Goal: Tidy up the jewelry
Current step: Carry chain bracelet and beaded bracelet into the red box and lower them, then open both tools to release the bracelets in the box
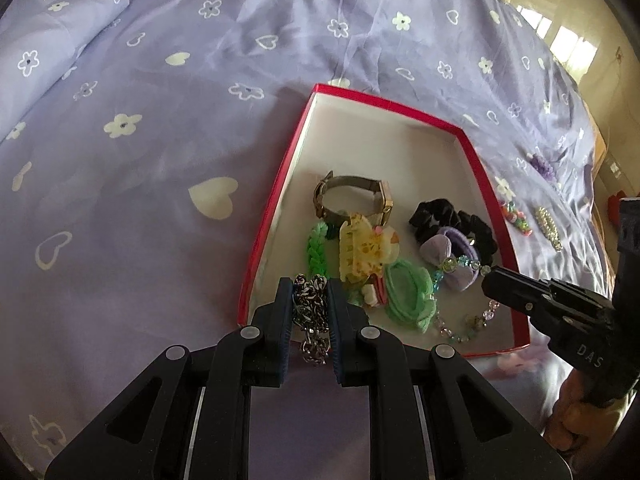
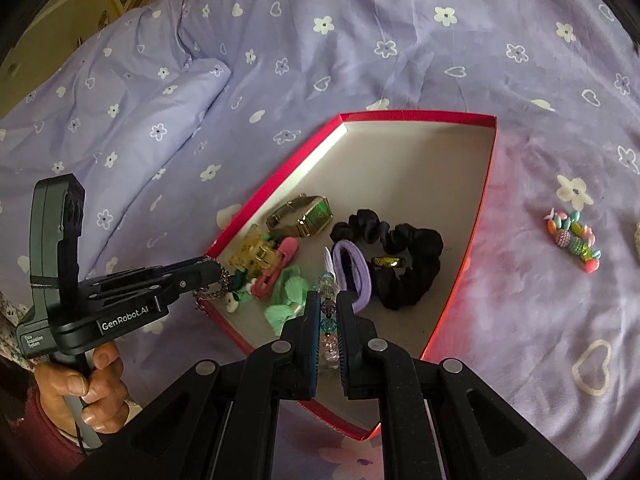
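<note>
A red box lies open on the bed and holds a gold watch, a black scrunchie, a purple hair tie, a yellow claw clip and green pieces. My left gripper is shut on a silver chain over the box's near left corner. My right gripper is shut on a clear bead bracelet that trails into the box.
The bed has a lilac flowered cover. Right of the box lie a colourful bead piece, a pearl clip and a purple flower piece. A folded quilt lies at the left.
</note>
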